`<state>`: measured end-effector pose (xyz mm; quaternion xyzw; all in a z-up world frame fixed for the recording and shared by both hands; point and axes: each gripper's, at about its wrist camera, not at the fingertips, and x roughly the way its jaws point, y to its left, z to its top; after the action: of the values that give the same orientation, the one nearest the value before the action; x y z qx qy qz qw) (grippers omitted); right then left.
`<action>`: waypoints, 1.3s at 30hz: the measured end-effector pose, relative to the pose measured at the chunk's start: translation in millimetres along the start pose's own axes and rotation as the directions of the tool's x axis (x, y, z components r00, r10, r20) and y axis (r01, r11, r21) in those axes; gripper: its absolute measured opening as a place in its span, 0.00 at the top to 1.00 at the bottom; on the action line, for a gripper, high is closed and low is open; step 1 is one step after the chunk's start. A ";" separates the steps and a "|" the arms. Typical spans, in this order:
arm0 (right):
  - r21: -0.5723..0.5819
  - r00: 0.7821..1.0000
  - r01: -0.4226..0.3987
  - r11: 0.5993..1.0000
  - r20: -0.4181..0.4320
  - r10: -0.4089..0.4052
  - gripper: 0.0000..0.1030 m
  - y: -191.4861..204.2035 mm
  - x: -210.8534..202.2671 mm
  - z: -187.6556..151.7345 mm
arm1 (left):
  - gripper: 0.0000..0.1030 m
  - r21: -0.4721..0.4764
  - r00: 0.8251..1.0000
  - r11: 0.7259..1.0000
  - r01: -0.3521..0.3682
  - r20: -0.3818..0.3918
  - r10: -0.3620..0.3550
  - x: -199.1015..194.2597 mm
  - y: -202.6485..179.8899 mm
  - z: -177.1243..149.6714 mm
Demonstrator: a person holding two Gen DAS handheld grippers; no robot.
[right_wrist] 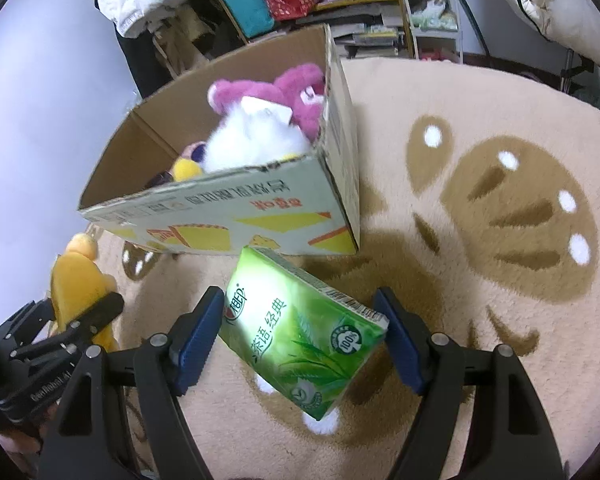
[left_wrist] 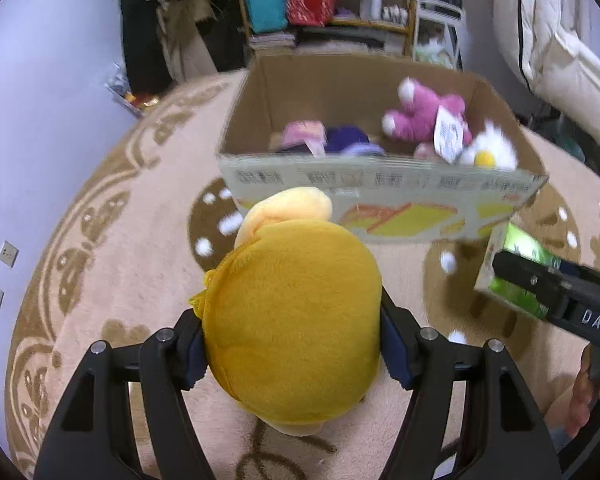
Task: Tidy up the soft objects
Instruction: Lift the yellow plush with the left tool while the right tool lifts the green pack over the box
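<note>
My left gripper (left_wrist: 292,344) is shut on a yellow plush toy (left_wrist: 296,320), held above the rug in front of the cardboard box (left_wrist: 380,200). The toy also shows in the right wrist view (right_wrist: 80,284). My right gripper (right_wrist: 300,340) is shut on a green tissue pack (right_wrist: 300,332), held above the rug just in front of the box (right_wrist: 228,216). The pack also shows in the left wrist view (left_wrist: 516,264). The box holds a pink plush bear (left_wrist: 424,116), a white flower plush (left_wrist: 488,148) and a purple toy (left_wrist: 348,138).
A round beige rug (right_wrist: 480,240) with brown patterns covers the floor. Shelves (left_wrist: 340,8) with bags and bottles stand behind the box. A white padded item (left_wrist: 560,60) hangs at the right. A pale wall (left_wrist: 40,120) is at the left.
</note>
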<state>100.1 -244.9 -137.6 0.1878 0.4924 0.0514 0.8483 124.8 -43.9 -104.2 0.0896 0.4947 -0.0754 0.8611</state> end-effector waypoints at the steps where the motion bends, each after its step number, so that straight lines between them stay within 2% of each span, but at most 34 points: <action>1: 0.005 1.000 -0.006 1.000 0.003 0.006 0.22 -0.8 -2.7 -0.2 | 0.33 -0.009 1.000 1.000 -0.006 0.020 0.006 -6.5 0.9 1.3; 8: -0.028 0.995 -0.039 0.999 0.089 0.041 0.22 17.8 -32.8 2.8 | 0.33 -0.058 0.991 0.998 -0.030 0.129 0.037 -41.4 27.1 9.3; 12: -0.071 0.990 -0.023 0.997 0.136 0.032 0.22 32.4 -51.3 7.5 | 0.33 -0.058 0.984 0.997 -0.040 0.171 0.050 -56.2 39.8 15.5; 17: -0.130 0.981 -0.006 0.991 0.193 0.031 0.22 46.9 -73.3 13.8 | 0.33 -0.091 0.970 0.996 -0.023 0.238 0.044 -74.5 54.7 34.9; 22: -0.144 0.972 -0.018 0.989 0.230 0.051 0.22 54.2 -88.3 30.8 | 0.33 -0.074 0.953 0.997 -0.030 0.300 0.051 -89.2 58.3 53.7; 27: -0.147 0.968 -0.023 0.989 0.244 0.059 0.22 55.7 -87.0 50.1 | 0.33 -0.052 0.944 0.999 -0.010 0.329 0.027 -90.0 56.8 73.0; 39: -0.191 0.963 -0.008 0.982 0.263 0.059 0.22 64.1 -64.9 83.7 | 0.32 0.051 0.916 0.997 -0.061 0.400 0.035 -81.4 38.4 110.9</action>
<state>144.9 -225.7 -23.8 0.1203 0.3633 0.0862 0.9198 185.5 -28.6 24.2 0.1113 0.3039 -0.0862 0.9422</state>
